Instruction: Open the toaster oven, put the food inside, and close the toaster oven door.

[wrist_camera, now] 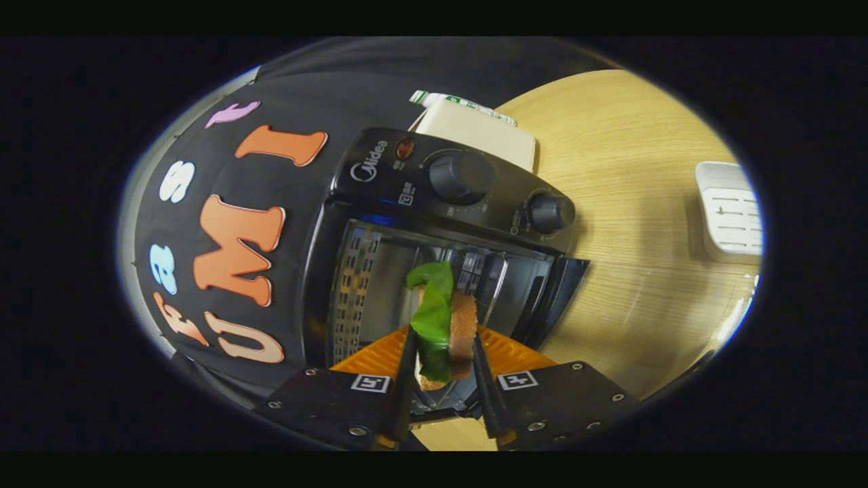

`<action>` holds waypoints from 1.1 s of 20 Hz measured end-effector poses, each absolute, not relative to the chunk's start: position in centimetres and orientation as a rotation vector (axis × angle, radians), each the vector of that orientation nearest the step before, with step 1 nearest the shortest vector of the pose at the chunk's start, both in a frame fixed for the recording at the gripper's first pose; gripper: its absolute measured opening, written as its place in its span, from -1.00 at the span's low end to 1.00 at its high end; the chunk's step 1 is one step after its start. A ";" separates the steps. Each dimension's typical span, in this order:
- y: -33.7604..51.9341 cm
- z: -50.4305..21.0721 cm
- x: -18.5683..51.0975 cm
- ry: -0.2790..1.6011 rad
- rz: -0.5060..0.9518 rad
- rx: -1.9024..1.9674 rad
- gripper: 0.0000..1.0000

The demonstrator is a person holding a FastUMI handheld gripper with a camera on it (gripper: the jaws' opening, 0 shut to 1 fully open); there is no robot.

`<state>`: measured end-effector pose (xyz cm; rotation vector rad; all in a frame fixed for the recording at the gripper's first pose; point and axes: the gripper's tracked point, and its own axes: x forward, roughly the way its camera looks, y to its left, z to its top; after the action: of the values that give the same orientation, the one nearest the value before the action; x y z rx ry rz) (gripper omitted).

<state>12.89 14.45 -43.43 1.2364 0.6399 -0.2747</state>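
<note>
The toaster oven (434,251) stood open on the wooden table (630,237); just before its cavity the gripper (442,352) was clamped on the sandwich (444,322); right of the oven sat a white device (731,211).

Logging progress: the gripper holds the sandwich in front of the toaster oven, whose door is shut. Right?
Not quite. The gripper view shows the toaster oven with its door open and the cavity exposed. The rest stands: the gripper is shut on the sandwich, held just in front of the opening.
</note>
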 end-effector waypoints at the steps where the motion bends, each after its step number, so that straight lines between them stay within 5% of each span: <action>1: 14.8 -44.0 12.8 0.668 -0.283 1.226 -0.06; 6: 15.8 -44.0 12.1 0.719 -0.267 1.222 0.73; 8: 15.3 -43.5 11.2 0.722 -0.261 1.189 0.87; 22: 9.5 -36.7 0.6 0.726 -0.063 0.572 0.96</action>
<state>0.61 9.50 -36.67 0.5724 0.7263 -0.0626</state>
